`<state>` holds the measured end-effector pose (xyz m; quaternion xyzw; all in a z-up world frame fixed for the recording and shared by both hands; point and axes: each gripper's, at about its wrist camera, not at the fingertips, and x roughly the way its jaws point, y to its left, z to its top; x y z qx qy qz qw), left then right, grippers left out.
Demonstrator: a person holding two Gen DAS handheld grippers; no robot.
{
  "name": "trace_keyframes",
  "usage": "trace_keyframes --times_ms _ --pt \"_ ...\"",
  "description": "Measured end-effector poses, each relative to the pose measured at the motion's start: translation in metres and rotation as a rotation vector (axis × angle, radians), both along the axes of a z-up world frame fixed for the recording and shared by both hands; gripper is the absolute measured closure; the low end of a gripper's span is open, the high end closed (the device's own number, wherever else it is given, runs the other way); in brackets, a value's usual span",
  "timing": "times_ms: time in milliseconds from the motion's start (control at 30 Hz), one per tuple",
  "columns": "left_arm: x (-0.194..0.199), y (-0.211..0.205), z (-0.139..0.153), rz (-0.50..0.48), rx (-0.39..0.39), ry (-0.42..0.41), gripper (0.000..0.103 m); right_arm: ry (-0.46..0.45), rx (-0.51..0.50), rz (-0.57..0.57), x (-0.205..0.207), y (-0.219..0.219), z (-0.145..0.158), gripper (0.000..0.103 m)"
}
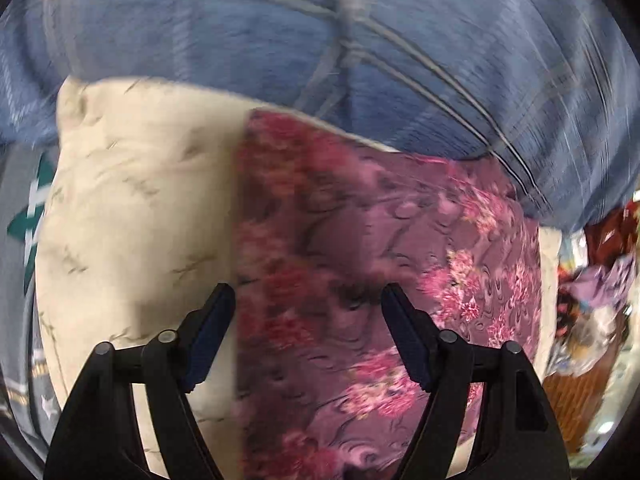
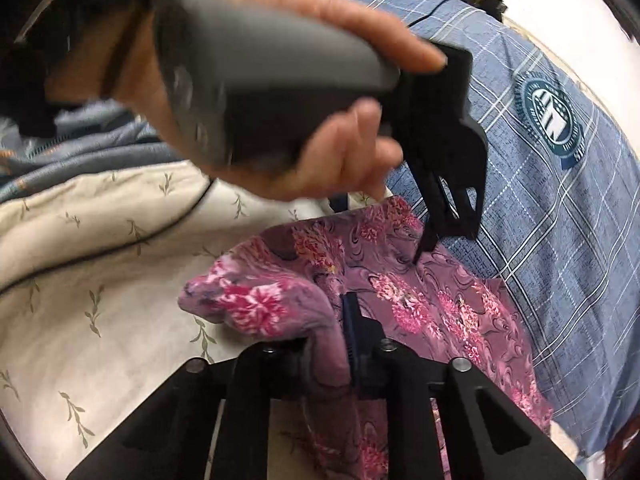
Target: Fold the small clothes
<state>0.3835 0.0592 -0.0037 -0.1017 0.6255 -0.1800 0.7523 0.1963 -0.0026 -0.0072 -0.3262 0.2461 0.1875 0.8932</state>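
Right now, from the left wrist, the left claw (image 1: 308, 300) hangs spread apart over the flowery purple cloth (image 1: 360, 240), gripping nothing; the cloth lies on a cream leafy sheet (image 1: 132, 184) by a blue checked blanket (image 1: 360, 40). If it bites off the edge, the fold could go crooked. From the right wrist, the right claw (image 2: 346, 320) is clenched on a bunched bit of that cloth, while a hand (image 2: 320, 152) holds the other claw. Pulling hard could drag everything messy. I see no boxes or baskets.
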Motion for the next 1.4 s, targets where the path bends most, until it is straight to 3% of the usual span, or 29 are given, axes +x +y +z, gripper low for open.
trace_keyframes --times_ms 67,100,233,400,533,633,733,933,1033,1100,1200,1400 --pt "-0.004 -0.008 0.004 -0.001 0.036 -0.029 0.09 0.008 0.031 0.005 -0.001 -0.004 0.005 0.093" --pt "-0.006 -0.009 0.008 0.007 0.058 -0.051 0.096 0.014 0.048 0.004 -0.001 -0.006 0.006 0.094" --pt "-0.016 -0.006 0.034 0.044 0.045 -0.111 0.096 0.046 0.157 -0.017 -0.003 -0.026 0.02 0.094" --pt "-0.036 -0.022 0.087 0.061 0.018 -0.19 0.096 0.077 0.318 -0.067 -0.014 -0.063 0.048 0.095" --pt "-0.055 -0.064 0.123 0.034 0.03 -0.257 0.096 0.118 0.49 -0.14 -0.028 -0.122 0.068 0.097" --pt "-0.065 -0.103 0.135 -0.005 0.047 -0.281 0.096 0.169 0.64 -0.205 -0.034 -0.172 0.068 0.097" --pt "-0.071 -0.147 0.132 -0.041 0.068 -0.285 0.096 0.226 0.786 -0.277 -0.044 -0.229 0.056 0.097" --pt "-0.073 -0.228 0.1 -0.112 0.151 -0.242 0.096 0.339 0.972 -0.353 -0.047 -0.302 0.022 0.097" --pt "-0.071 -0.255 0.08 -0.128 0.223 -0.224 0.096 0.398 1.082 -0.347 -0.037 -0.321 0.01 0.097" --pt "-0.067 -0.265 0.069 -0.125 0.255 -0.206 0.096 0.41 1.104 -0.335 -0.034 -0.324 0.008 0.097" --pt "-0.062 -0.269 0.061 -0.116 0.267 -0.191 0.096 0.442 1.13 -0.327 -0.032 -0.328 0.001 0.097" --pt "-0.065 -0.291 0.062 -0.15 0.257 -0.212 0.096 0.522 1.352 -0.286 -0.031 -0.358 -0.015 0.098"
